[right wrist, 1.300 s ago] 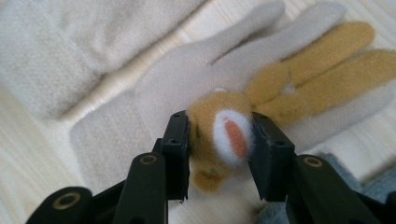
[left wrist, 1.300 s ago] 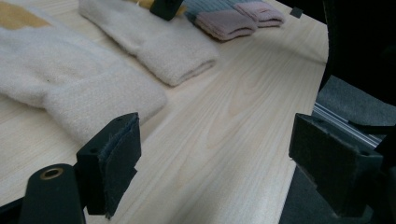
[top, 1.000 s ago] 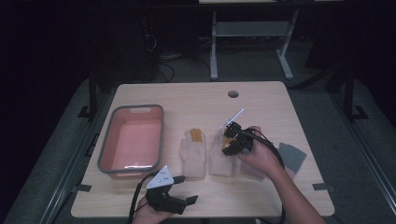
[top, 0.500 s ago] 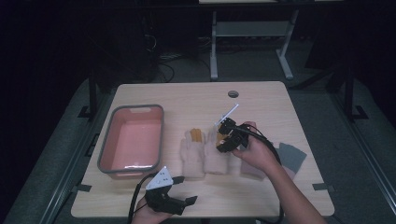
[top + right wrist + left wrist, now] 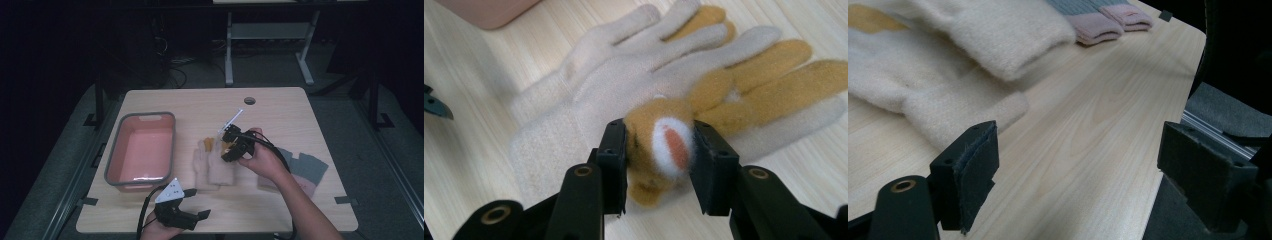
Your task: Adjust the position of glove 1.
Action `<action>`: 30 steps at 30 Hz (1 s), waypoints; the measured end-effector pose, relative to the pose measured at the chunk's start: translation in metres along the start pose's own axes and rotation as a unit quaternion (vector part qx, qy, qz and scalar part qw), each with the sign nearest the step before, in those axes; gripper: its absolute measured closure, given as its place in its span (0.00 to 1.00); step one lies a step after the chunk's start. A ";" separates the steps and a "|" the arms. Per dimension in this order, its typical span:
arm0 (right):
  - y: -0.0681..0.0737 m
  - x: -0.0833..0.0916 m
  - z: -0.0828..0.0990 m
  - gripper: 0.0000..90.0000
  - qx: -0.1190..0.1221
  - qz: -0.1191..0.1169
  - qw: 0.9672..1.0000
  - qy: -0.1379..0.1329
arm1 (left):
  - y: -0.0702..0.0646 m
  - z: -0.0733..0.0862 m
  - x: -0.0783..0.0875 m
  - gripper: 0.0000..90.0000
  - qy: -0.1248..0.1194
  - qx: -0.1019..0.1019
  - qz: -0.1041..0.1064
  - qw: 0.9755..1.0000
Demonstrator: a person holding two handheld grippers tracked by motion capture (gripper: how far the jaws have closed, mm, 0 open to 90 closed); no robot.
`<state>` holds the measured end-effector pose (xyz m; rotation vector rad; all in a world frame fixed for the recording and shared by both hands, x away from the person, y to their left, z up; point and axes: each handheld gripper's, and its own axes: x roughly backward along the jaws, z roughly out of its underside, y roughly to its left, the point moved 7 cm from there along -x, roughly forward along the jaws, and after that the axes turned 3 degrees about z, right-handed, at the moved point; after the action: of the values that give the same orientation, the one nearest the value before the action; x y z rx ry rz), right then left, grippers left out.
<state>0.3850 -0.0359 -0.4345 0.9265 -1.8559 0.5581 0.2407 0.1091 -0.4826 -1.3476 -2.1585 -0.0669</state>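
Fuzzy cream gloves (image 5: pixel 589 90) (fleecy tan patch (image 5: pixel 659 145) between the jaws) on matt pale wood table (image 5: pixel 1088 150); smooth pink plastic bin (image 5: pixel 142 150).

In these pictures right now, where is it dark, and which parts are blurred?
High view: the room around the lit table is nearly black. Left gripper view: the cream glove up close looks soft. Right gripper view: the glove's far fingertips blur; the pinched tan part stays sharp.

Bin (image 5: pixel 141 150) at table (image 5: pixel 280 107) left; gloves (image 5: pixel 212 167) just right of bin; socks (image 5: pixel 310 167) right of gloves. Right gripper (image 5: pixel 231 145) over gloves, left gripper (image 5: pixel 182 215) at near edge.
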 end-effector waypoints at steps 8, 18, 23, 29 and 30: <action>0.007 -0.008 -0.009 0.69 0.009 -0.010 1.000 0.001 | 0.000 0.000 0.000 0.19 0.001 -0.001 0.000 1.000; 0.017 -0.019 -0.024 0.69 0.019 -0.024 1.000 0.004 | 0.003 0.000 0.004 0.19 -0.001 0.003 0.000 1.000; 0.020 -0.027 -0.027 0.68 0.019 -0.028 0.999 0.012 | 0.002 -0.001 0.004 0.19 -0.004 0.003 0.001 1.000; 0.021 -0.044 -0.025 0.68 0.019 -0.033 0.999 0.025 | 0.001 0.000 0.004 0.19 -0.005 0.010 0.002 1.000; 0.022 -0.046 -0.024 0.68 0.019 -0.035 0.999 0.028 | 0.002 0.000 0.005 0.19 -0.005 0.008 0.002 1.000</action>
<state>0.3927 0.0103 -0.4650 0.9879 -1.7618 0.5718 0.2407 0.1134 -0.4803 -1.3448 -2.1597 -0.0411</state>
